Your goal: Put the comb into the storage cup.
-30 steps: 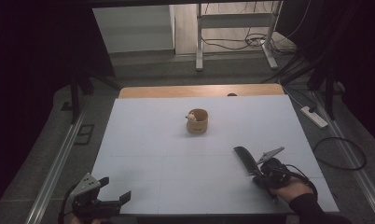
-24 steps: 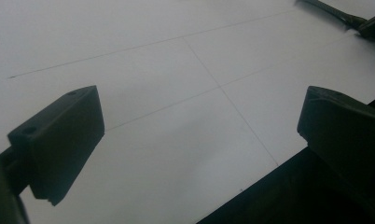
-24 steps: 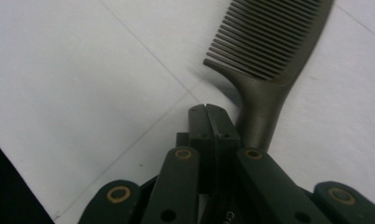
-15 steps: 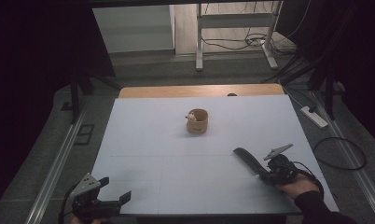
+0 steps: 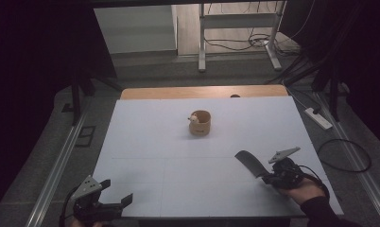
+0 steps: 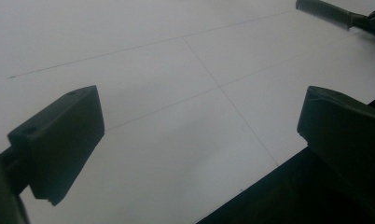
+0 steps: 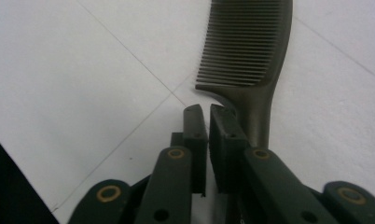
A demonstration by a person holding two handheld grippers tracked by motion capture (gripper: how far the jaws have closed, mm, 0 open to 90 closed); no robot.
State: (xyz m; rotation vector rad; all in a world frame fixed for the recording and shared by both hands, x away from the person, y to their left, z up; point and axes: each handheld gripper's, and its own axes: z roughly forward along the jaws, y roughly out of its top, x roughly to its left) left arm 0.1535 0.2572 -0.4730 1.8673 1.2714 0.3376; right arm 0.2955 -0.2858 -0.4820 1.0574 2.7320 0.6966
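Note:
A dark comb (image 5: 249, 163) lies on the white table (image 5: 159, 142) at the front right, teeth end toward the middle. My right gripper (image 5: 267, 176) sits at its handle. In the right gripper view the gripper (image 7: 206, 112) has its jaws a narrow crack apart after just opening, with nothing between them. The comb (image 7: 246, 42) has its handle running beside and under the right jaw. My left gripper (image 5: 116, 191) rests at the front left edge, open wide (image 6: 195, 126) over bare table. The comb's teeth end (image 6: 325, 11) shows far off in the left gripper view.
A small wooden cup (image 5: 200, 124) with a pale little figure (image 5: 194, 118) at its rim stands mid-table toward the back. A bare wooden strip (image 5: 178, 92) borders the far edge. A power strip (image 5: 318, 118) and cables lie on the floor to the right.
The right hand has shifted slightly to the right and the comb has swung flatter, pointing more to the left. The left gripper has stayed put.

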